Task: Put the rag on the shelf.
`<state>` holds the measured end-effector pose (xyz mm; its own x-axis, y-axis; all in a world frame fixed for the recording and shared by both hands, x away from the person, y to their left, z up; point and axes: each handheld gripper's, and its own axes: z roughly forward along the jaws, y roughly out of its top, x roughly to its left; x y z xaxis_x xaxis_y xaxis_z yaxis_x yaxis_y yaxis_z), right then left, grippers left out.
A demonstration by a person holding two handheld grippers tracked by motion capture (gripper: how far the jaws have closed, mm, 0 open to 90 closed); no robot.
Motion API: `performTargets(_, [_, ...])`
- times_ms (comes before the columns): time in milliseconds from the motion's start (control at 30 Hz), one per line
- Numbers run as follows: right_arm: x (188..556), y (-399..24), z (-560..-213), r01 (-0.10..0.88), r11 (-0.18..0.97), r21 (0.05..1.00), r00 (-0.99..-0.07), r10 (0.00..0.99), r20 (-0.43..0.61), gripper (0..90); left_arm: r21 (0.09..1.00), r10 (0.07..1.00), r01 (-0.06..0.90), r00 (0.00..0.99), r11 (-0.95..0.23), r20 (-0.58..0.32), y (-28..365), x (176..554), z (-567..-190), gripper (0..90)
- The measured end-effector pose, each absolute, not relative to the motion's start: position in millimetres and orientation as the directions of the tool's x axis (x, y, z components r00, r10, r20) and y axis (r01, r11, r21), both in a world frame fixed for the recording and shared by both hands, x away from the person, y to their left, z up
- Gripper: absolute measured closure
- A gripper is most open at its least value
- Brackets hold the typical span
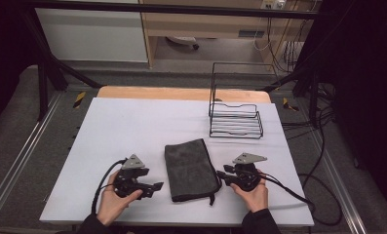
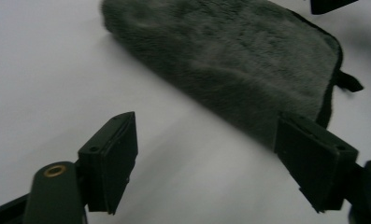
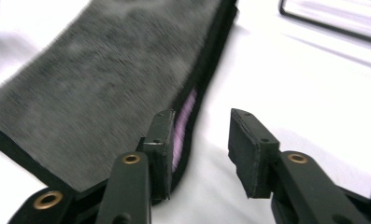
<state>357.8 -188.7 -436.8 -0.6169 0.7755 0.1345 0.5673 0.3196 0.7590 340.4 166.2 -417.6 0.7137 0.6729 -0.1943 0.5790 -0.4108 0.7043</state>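
Wide white table top (image 1: 132, 126) fills the scene, and at its far right stands a black wire rack (image 1: 235, 113) with a tall open back frame, nothing in it. Down at the near middle lies the dark grey folded plush towel (image 1: 189, 168), a long rectangle running near to far, with a black bound edge and a small loop tag sticking out at its near right corner.

Left gripper (image 1: 154, 186) sits just left of the towel's near end, held in the person's left hand (image 1: 114, 201); in the left gripper view its jaws are spread wide over bare table, and one jaw overlaps the towel's edge in the picture, though I can't say it touches. Right gripper (image 1: 220, 175) comes in from the right side at the towel's near right edge, in the right hand (image 1: 253, 194). In the right gripper view its jaws stand apart, one jaw right against the bound edge, the other over bare table (a pale pink strip peeks out between the layers there, perhaps a label).

My read: the towel is light, soft and floppy, and will sag and unfold if lifted by one layer, so a corner or the stiffer bound edge, all layers pinched together, looks the best hold.

Both gripper views are blurred, the layer count is unclear, and the towel's underside is hidden.
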Motion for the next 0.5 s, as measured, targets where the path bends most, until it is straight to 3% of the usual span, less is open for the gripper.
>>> performTargets(267, [357.4, -189.0, -441.8, 0.570, 0.254, 0.781, -0.635, 0.740, 0.222, 52.4, 0.645, 0.670, 0.651, 0.688, -0.400, -0.278, 125.9, 341.7, -430.5, 32.5])
performTargets(500, [362.2, -181.5, -455.6, 0.595, 0.307, 0.743, -0.639, 0.741, 0.206, 55.4, 0.621, 0.685, 0.681, 0.664, -0.387, -0.301, 117.6, 335.4, -441.5, 41.8])
